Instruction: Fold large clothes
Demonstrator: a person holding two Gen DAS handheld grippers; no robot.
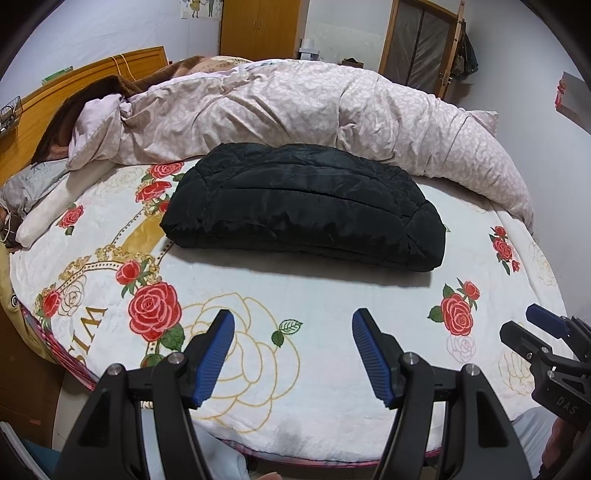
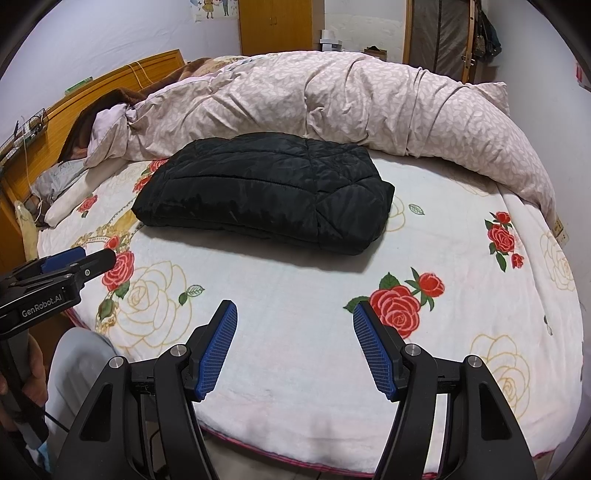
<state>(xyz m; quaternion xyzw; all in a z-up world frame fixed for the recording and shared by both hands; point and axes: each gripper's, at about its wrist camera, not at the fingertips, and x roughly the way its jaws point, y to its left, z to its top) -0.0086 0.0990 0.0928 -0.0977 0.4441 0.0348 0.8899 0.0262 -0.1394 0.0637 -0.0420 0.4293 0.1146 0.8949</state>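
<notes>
A black quilted jacket (image 1: 306, 206) lies folded into a thick rectangular bundle in the middle of the bed; it also shows in the right wrist view (image 2: 266, 192). My left gripper (image 1: 293, 321) is open and empty, held above the near part of the bed, well short of the jacket. My right gripper (image 2: 295, 312) is open and empty too, also short of the jacket. Each gripper shows at the edge of the other's view: the right one (image 1: 532, 321) in the left wrist view, the left one (image 2: 96, 256) in the right wrist view.
The bed carries a white blanket with red roses (image 1: 295, 369). A pink leaf-print duvet (image 1: 295, 107) is bunched along the far side behind the jacket. A wooden headboard (image 1: 55, 96) stands at the left and a wardrobe (image 1: 258, 26) at the back.
</notes>
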